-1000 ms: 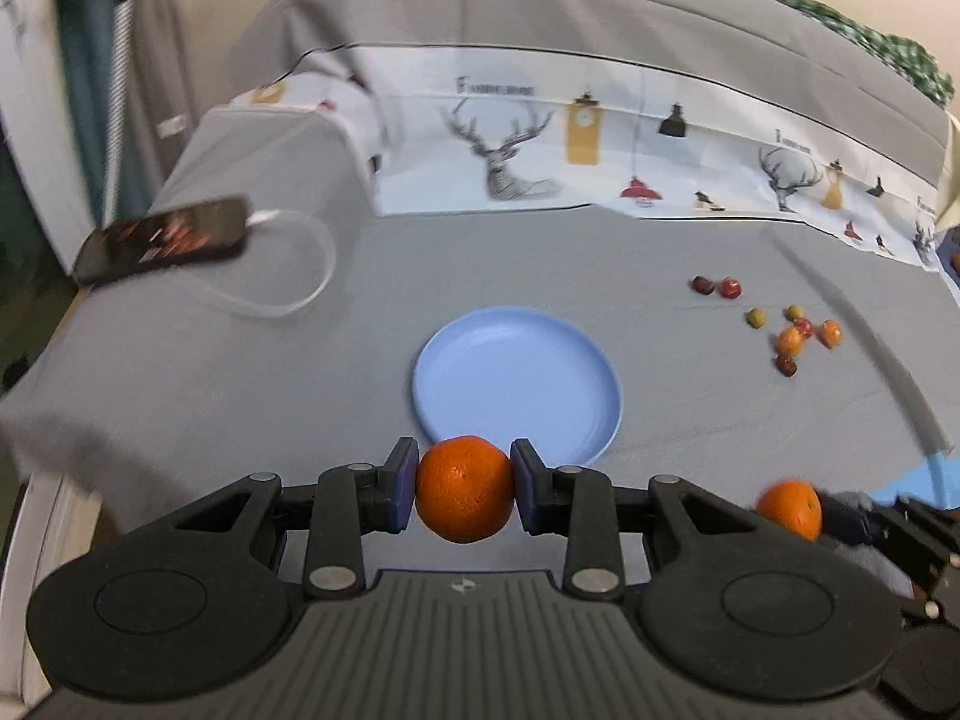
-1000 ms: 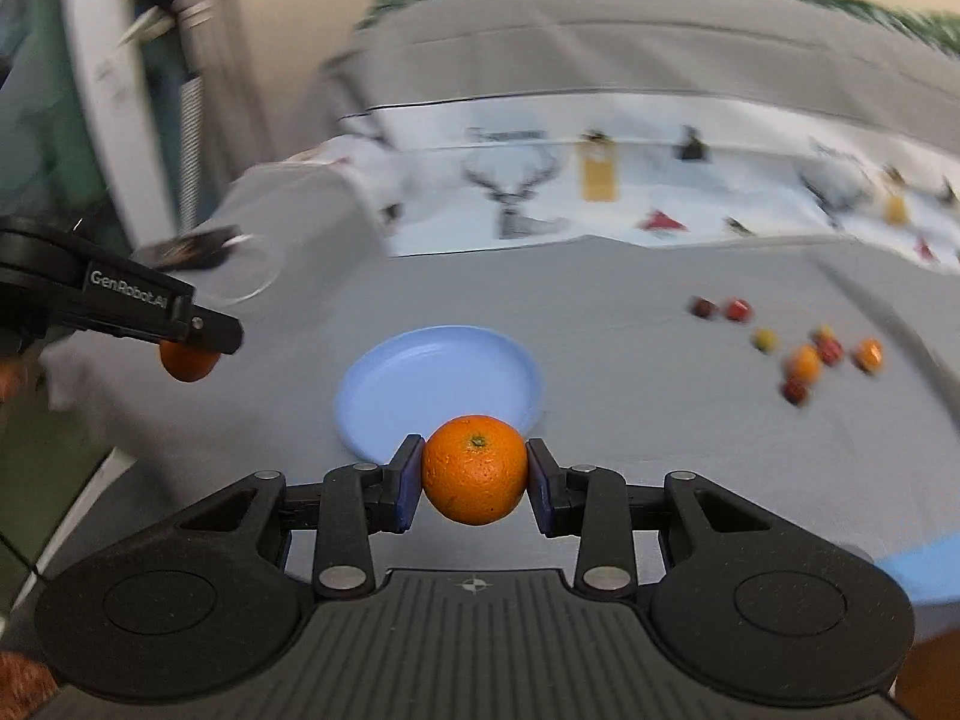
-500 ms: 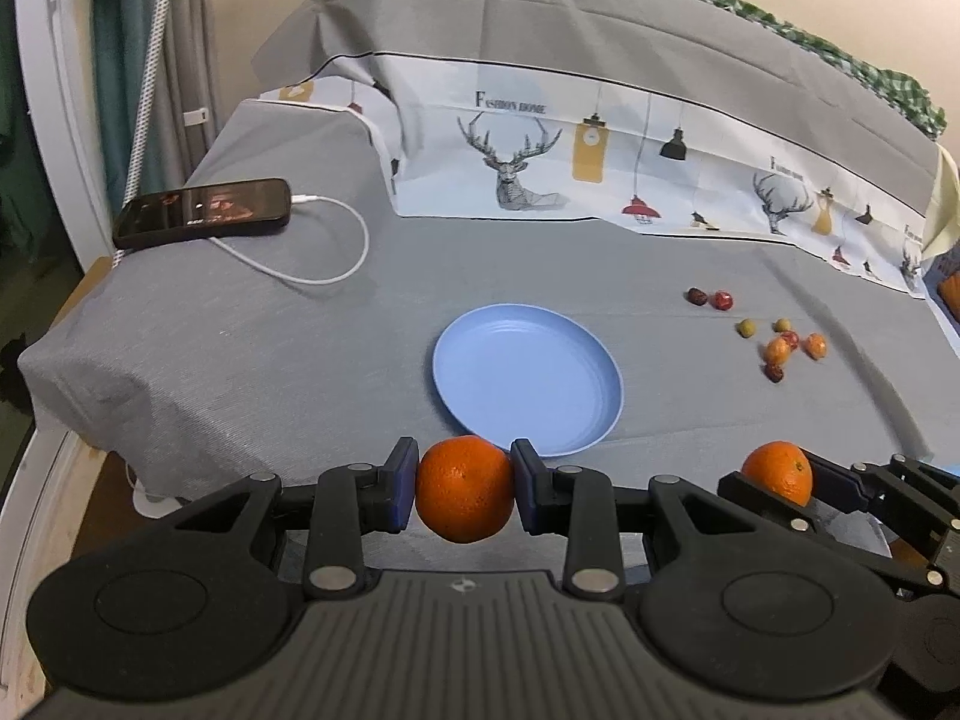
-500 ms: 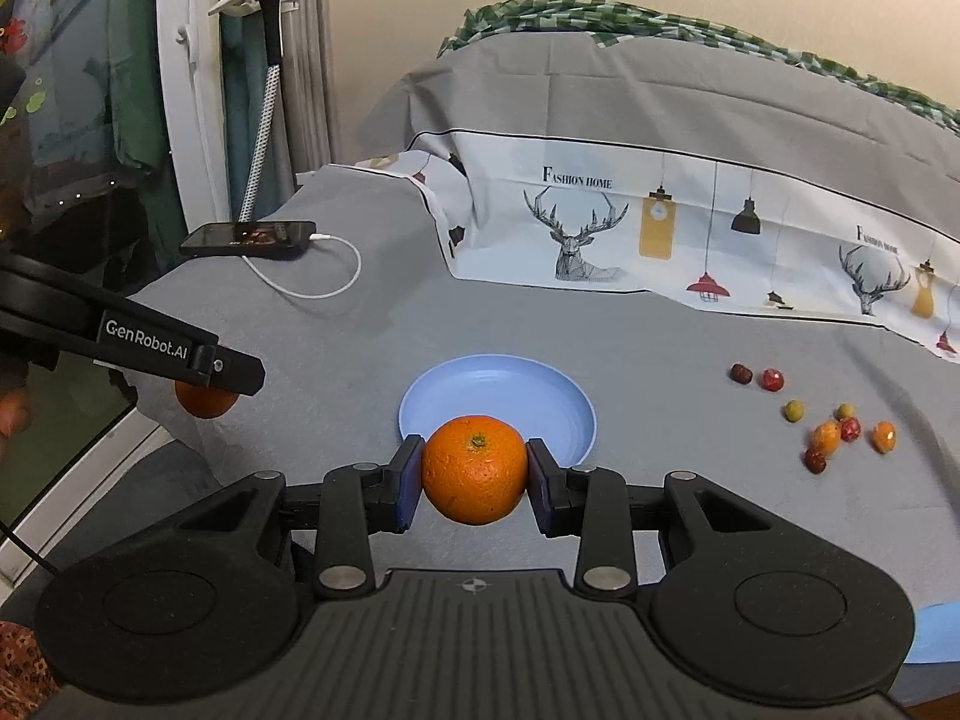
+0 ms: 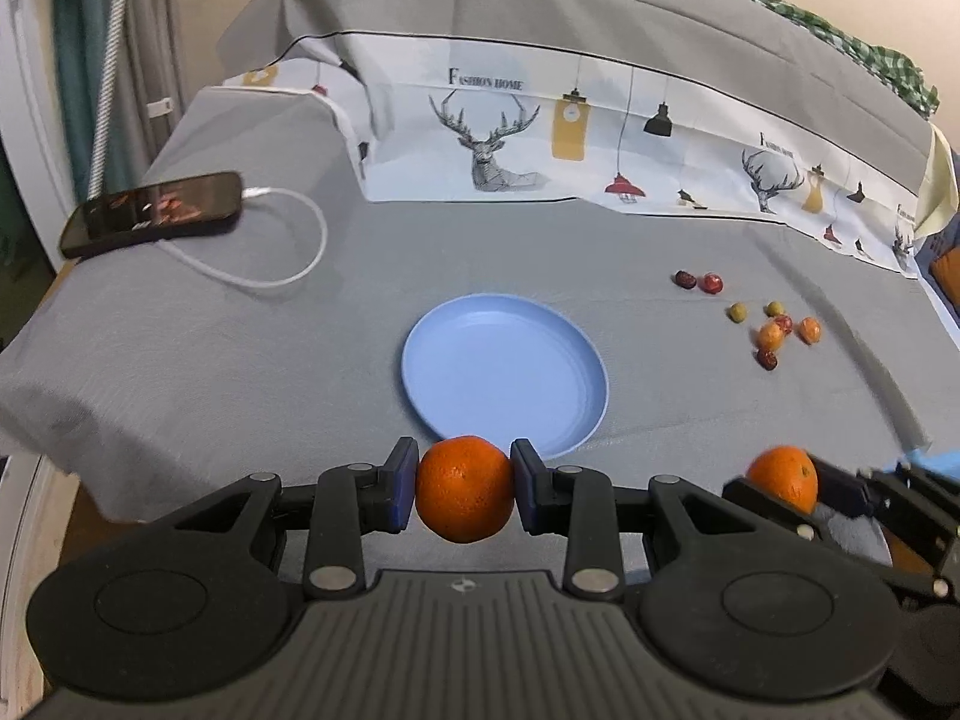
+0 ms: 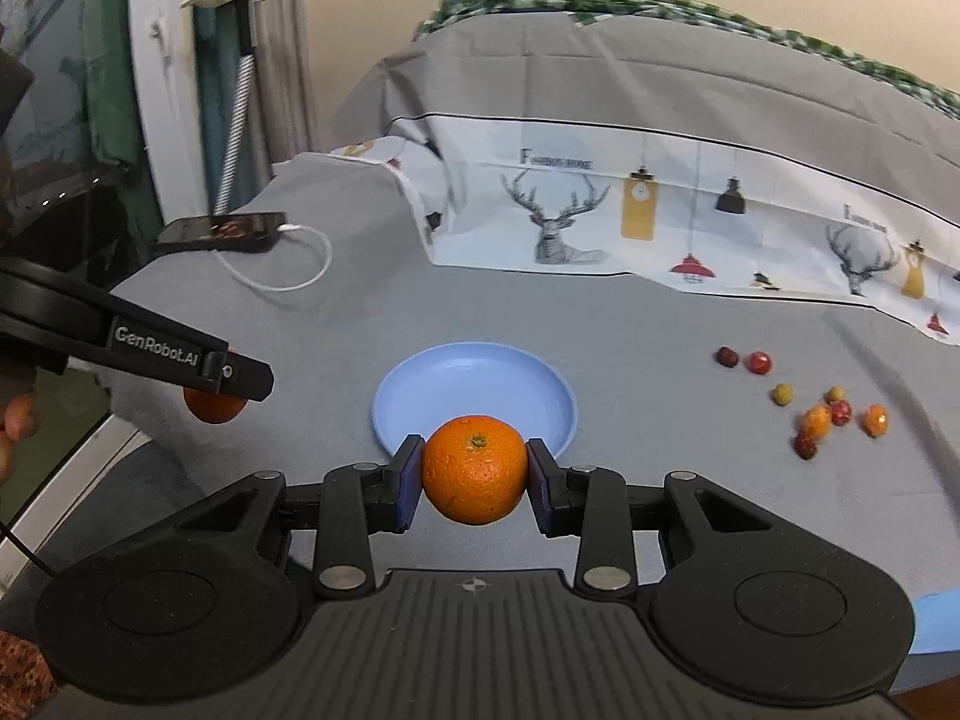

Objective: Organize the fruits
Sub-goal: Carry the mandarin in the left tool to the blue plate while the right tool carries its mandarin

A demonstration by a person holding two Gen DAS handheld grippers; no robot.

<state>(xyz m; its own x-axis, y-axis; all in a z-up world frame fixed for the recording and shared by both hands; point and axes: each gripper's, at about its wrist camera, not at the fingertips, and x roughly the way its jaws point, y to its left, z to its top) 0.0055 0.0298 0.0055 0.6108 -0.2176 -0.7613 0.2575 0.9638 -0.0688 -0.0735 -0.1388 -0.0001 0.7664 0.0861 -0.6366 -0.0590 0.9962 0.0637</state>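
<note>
Two handheld grippers each carry an orange above the near edge of a bed draped in grey cloth. The left gripper is clamped on the left orange, its blue pads pressed against both sides of the fruit; in the right wrist view the same gripper reaches in from the left edge, with the fruit showing just beneath its black finger. The right gripper grips the right orange, stem end facing up, pads tight on either side; from the left wrist view it appears at the lower right, holding its fruit.

Beyond both oranges, an empty blue plate lies on the cloth near the bed's near edge, about midway across. Toward the right side of the bed, a scatter of small fruits in red, yellow-green and orange lies well apart from the plate. At the far left corner, a phone rests with a white cable looped beside it. A deer-print sheet covers the far edge.
</note>
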